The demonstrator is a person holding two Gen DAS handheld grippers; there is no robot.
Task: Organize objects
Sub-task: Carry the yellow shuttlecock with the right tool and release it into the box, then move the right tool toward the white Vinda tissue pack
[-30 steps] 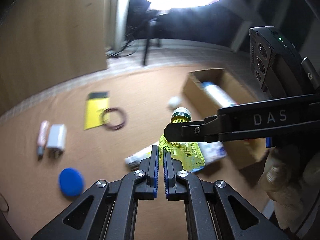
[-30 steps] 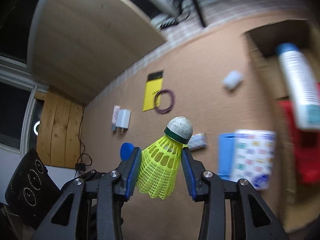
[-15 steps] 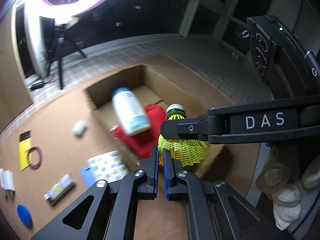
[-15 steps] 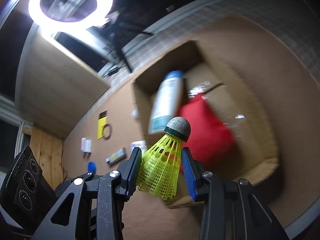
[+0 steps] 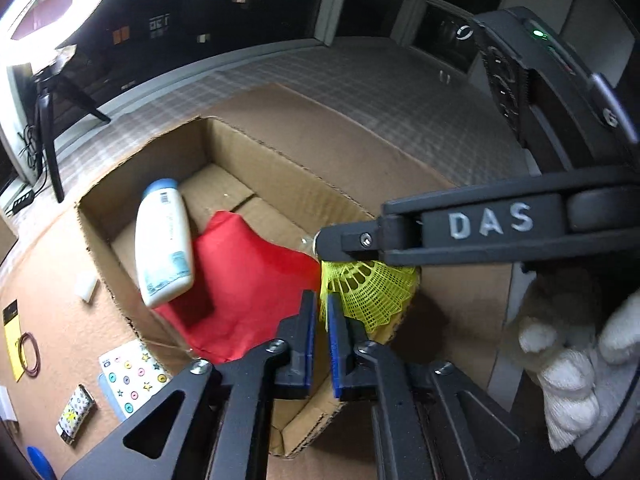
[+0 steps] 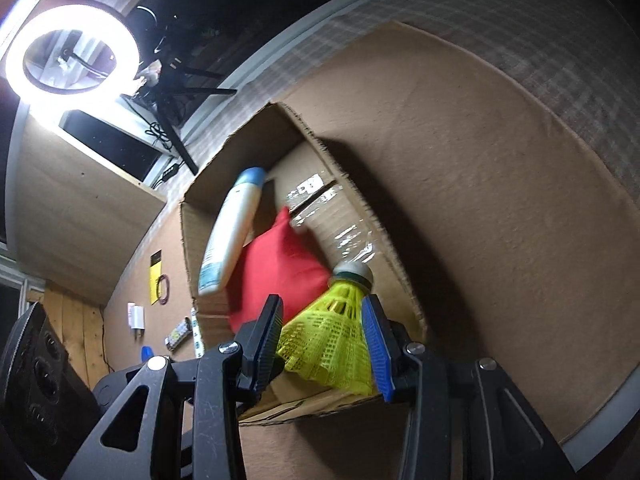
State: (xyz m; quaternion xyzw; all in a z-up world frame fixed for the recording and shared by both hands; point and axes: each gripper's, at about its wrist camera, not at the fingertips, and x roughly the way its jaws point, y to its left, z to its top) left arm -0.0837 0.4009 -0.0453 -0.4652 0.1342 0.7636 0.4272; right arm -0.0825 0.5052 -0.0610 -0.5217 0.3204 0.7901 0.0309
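A yellow plastic shuttlecock (image 6: pixel 328 340) with a white cork tip is clamped by its skirt in my right gripper (image 6: pixel 322 308), which is shut on it. It hangs over the near right corner of an open cardboard box (image 5: pixel 140 156). Inside the box lie a white bottle with a blue cap (image 5: pixel 164 240) and a red cloth (image 5: pixel 248 280). My left gripper (image 5: pixel 318 312) sits just beside the shuttlecock (image 5: pixel 368 292). Its jaws are opening, a narrow slit apart, and the skirt's edge shows just beyond the slit, not pressed by the pads. A white-gloved hand (image 5: pixel 568 360) holds the right gripper (image 5: pixel 332 256).
On the brown mat left of the box lie a sticker sheet (image 5: pixel 132 376), a small patterned pack (image 5: pixel 76 412), a yellow card with a cord ring (image 5: pixel 12 340), a small white piece (image 5: pixel 86 286) and a blue disc (image 5: pixel 38 464). A ring light on a tripod (image 6: pixel 72 48) stands behind.
Both grippers swung together from above the loose items on the mat to above the box, and the shuttlecock went with them. The left jaws have parted slightly.
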